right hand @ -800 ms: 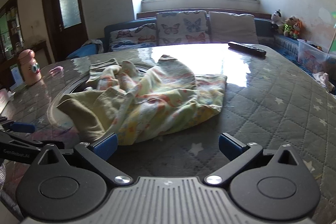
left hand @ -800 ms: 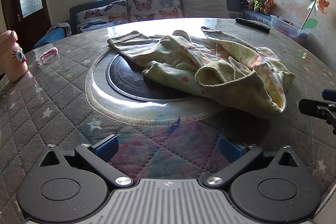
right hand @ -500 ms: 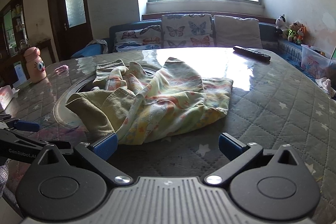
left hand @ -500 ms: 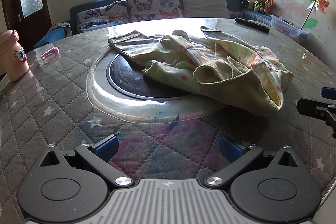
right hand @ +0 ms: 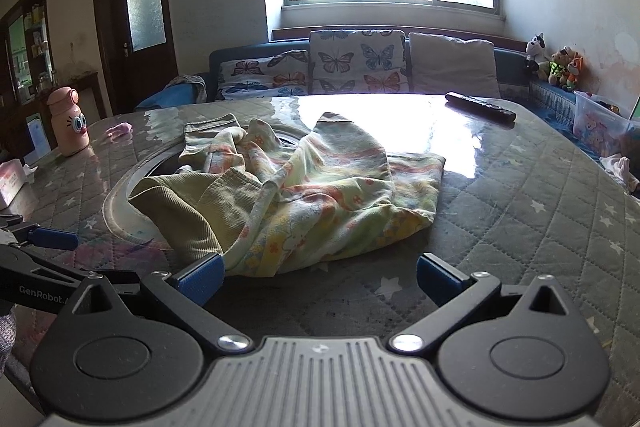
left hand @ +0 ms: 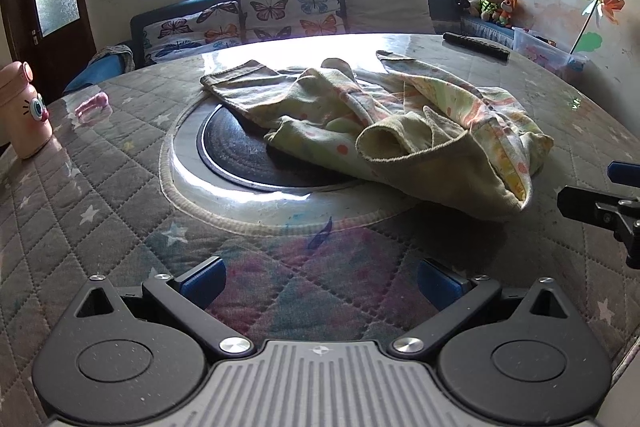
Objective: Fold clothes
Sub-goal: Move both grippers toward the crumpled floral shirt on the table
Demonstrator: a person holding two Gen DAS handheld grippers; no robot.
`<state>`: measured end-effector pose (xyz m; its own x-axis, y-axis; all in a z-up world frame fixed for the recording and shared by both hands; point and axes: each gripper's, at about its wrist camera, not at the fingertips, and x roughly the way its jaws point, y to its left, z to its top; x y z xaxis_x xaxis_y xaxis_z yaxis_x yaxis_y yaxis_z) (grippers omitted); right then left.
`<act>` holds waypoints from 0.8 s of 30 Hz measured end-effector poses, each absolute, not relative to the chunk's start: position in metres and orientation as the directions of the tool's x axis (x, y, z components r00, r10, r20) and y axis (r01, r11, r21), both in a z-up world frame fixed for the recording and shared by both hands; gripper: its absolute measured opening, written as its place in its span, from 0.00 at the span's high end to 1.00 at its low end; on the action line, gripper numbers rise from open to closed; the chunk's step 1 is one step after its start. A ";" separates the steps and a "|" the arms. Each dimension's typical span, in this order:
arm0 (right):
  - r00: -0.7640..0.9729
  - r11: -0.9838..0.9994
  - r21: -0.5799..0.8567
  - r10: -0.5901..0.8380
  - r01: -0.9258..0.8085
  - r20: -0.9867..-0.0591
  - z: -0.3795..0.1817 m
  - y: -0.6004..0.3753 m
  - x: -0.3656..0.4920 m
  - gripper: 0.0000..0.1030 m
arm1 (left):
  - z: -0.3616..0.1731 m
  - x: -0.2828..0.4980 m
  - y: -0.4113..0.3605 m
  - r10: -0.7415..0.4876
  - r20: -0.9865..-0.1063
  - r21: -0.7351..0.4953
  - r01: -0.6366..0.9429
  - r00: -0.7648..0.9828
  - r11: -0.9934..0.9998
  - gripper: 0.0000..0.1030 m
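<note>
A crumpled yellow-green garment with an orange flower print (left hand: 384, 131) (right hand: 304, 195) lies in a heap on the round table, partly over the dark turntable (left hand: 244, 155). My left gripper (left hand: 320, 279) hangs open above the near table edge, well short of the cloth, with nothing between its blue pads. In the right wrist view my right gripper (right hand: 318, 275) is open too, its left pad close to the garment's near hem; whether it touches is unclear. Each gripper shows at the edge of the other's view.
The table (left hand: 100, 227) wears a grey quilted star cover under glass. A pink bottle (left hand: 24, 115) and a small pink thing (left hand: 92, 103) sit at the left, a remote (left hand: 476, 45) at the far right. A sofa with butterfly cushions (right hand: 352, 67) stands behind.
Both cameras have drifted slightly; the right gripper has edged closer to the garment's near hem. The cloth itself has not moved and both grippers stay open.
</note>
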<state>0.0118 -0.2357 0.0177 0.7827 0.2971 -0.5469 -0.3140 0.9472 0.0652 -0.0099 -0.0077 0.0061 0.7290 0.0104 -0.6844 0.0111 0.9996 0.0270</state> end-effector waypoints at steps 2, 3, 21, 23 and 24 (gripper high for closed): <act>0.782 0.946 0.067 0.301 -0.317 -0.546 0.018 -0.236 0.013 0.00 | 0.007 -0.008 -0.009 0.011 -0.683 0.030 0.013 0.730 0.999 0.00; 0.782 0.946 0.067 0.301 -0.318 -0.546 0.019 -0.236 0.013 0.00 | 0.008 -0.007 -0.010 0.011 -0.682 0.031 0.014 0.731 0.999 0.00; 0.764 0.939 0.072 0.316 -0.335 -0.563 0.015 -0.229 0.020 0.00 | 0.005 0.008 -0.019 0.008 -0.698 0.045 0.032 0.716 0.998 0.00; 0.763 0.939 0.073 0.317 -0.336 -0.563 0.015 -0.229 0.021 0.00 | 0.005 0.009 -0.020 0.008 -0.699 0.045 0.032 0.715 0.998 0.00; 0.763 0.939 0.073 0.317 -0.336 -0.563 0.015 -0.229 0.022 0.00 | 0.005 0.009 -0.020 0.008 -0.699 0.045 0.033 0.715 0.998 0.00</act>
<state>0.0216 -0.2288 0.0155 0.7633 0.3171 -0.5628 -0.3360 0.9390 0.0734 0.0091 -0.0198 0.0052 0.7148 0.0078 -0.6993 0.0327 0.9985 0.0446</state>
